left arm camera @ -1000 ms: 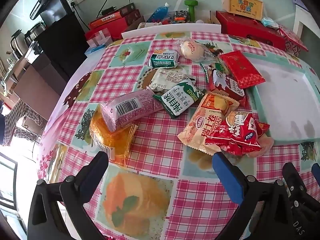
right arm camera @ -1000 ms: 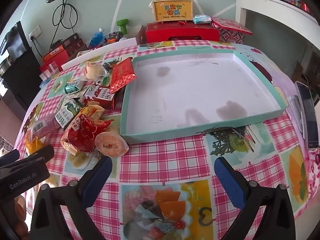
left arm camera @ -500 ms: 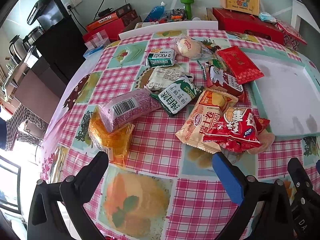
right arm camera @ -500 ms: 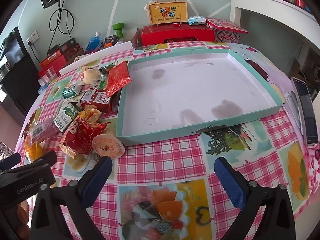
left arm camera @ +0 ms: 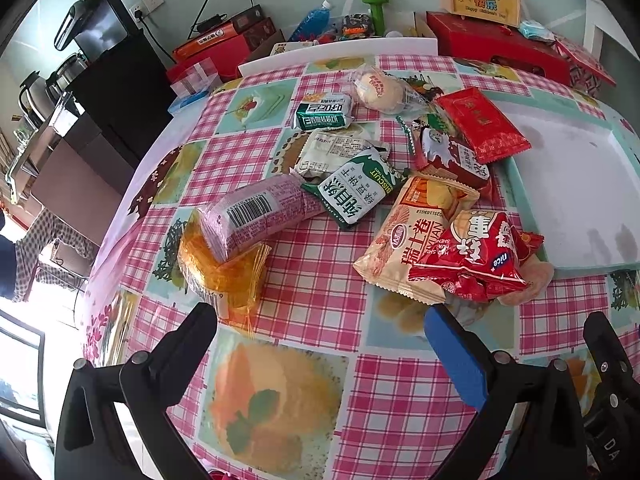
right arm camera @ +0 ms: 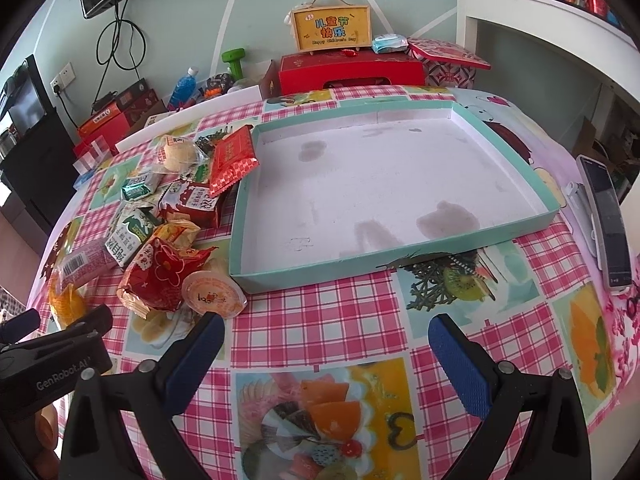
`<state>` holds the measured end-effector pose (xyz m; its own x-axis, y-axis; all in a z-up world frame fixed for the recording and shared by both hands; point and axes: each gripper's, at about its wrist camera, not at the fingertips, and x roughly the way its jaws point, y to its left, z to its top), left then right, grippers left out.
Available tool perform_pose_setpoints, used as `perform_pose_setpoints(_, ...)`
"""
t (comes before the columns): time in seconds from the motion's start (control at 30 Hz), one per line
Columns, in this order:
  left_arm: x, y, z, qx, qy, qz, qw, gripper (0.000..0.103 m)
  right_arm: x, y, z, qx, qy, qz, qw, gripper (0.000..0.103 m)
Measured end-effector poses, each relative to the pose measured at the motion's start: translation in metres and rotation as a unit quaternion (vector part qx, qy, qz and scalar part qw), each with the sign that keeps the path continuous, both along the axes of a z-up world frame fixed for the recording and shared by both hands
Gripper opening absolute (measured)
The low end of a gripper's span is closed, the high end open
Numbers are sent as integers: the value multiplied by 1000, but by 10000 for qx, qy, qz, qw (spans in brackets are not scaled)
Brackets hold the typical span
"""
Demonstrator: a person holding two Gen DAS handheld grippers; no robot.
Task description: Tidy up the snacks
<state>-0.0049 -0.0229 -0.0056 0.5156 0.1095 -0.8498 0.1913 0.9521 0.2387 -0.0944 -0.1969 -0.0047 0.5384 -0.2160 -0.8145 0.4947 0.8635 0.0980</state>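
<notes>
on the checked tablecloth [left arm camera: 312,268], the left gripper [left arm camera: 320,320] hangs with jaws spread wide and empty, snacks heaped from 10 to 2 o'clock: pink packet [left arm camera: 256,212] on orange pack [left arm camera: 220,268], red bag [left arm camera: 476,256]. the right gripper [right arm camera: 324,332] also gapes empty, the teal tray [right arm camera: 400,264] at 12 o'clock, jelly cup [right arm camera: 214,294] at 10.
</notes>
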Motion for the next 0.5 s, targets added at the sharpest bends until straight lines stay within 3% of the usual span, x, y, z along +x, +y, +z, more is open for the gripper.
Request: perform_pose_setpoints(0.5, 5, 1, -7, -46, 201, 65, 9998, 103, -3, 0, 5, -69, -116, -50, 9999, 103)
